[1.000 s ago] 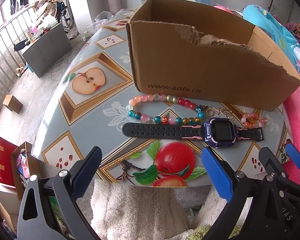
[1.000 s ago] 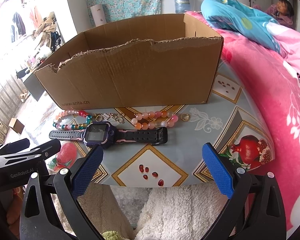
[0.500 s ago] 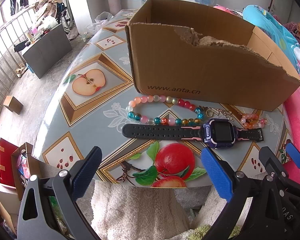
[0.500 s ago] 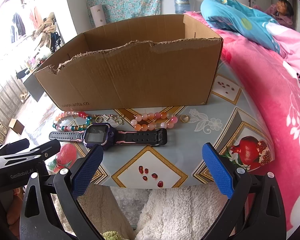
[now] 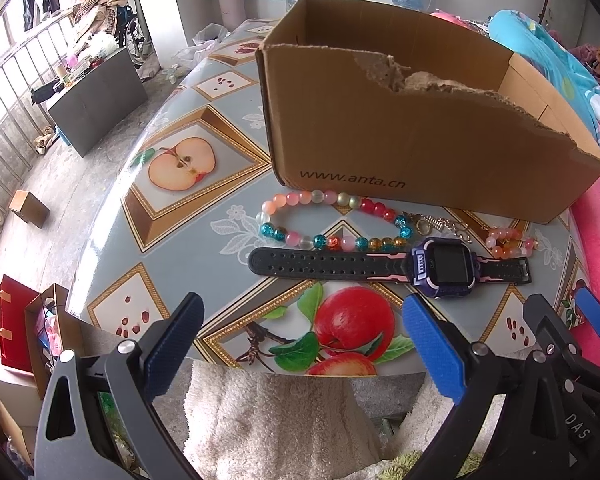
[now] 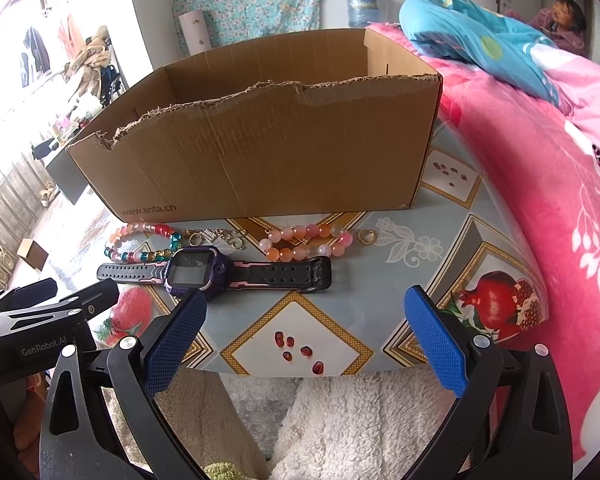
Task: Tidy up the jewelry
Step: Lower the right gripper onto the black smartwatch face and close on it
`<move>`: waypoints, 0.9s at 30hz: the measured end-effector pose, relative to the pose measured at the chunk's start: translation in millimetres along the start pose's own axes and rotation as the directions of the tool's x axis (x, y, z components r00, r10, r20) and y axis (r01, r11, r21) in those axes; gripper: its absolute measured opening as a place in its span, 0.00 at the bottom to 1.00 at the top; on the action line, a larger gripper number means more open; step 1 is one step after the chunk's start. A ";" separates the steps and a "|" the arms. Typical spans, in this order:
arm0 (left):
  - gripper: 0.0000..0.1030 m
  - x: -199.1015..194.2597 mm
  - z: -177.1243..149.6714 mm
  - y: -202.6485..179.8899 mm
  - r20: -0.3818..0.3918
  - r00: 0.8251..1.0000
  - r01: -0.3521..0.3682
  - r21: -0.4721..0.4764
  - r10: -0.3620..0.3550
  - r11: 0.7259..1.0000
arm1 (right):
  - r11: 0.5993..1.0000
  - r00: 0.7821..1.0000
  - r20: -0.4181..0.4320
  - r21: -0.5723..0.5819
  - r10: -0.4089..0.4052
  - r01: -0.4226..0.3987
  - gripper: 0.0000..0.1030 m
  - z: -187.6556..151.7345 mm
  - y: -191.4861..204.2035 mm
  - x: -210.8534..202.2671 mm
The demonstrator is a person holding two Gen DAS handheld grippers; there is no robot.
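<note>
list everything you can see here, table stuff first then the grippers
cardboard box: 1, brown, open top with torn front edge, back of the table
multicolour bead bracelet: 1, pink, red, teal and amber beads, in front of the box, left side
pink-orange bead bracelet: 1, in front of the box, right of the chain
metal chain piece: 1, silvery gold, between the two bracelets
ring: 1, gold, right of the pink-orange bracelet
smartwatch: 1, purple case, black strap, laid flat nearest the grippers
table: 1, grey fruit-print cover
bedding: pink, right of table
left gripper: 1, blue pads, open
right gripper: 1, blue pads, open
</note>
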State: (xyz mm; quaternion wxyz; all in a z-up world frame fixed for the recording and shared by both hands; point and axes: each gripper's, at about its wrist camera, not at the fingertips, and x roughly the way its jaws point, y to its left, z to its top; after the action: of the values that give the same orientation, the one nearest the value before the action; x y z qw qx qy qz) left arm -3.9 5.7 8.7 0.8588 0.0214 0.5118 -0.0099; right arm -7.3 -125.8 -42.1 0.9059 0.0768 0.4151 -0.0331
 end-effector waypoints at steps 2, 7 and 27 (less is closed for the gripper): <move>0.95 0.0 -1.6 -1.1 0.006 1.000 0.001 0.000 -0.001 1.000 | 1.000 1.000 0.002 0.001 0.000 0.000 0.92 -0.5 -1.1 -0.2; 0.95 -8.7 -4.5 5.8 0.061 0.995 0.076 -0.003 -0.076 0.997 | 1.000 1.000 0.014 -0.002 -0.007 0.007 0.92 -1.3 -3.5 -2.2; 0.95 -13.2 -7.6 86.1 0.241 0.924 0.344 -0.185 -0.297 0.921 | 0.985 0.981 0.159 -0.150 0.107 -0.083 0.85 12.8 13.0 -17.8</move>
State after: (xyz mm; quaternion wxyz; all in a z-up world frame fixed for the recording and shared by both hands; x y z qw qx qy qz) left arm -13.4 92.0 19.0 0.8912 -0.1612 0.4132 -0.0953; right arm -7.8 -115.2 -19.0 0.9412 0.0286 0.3348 0.0337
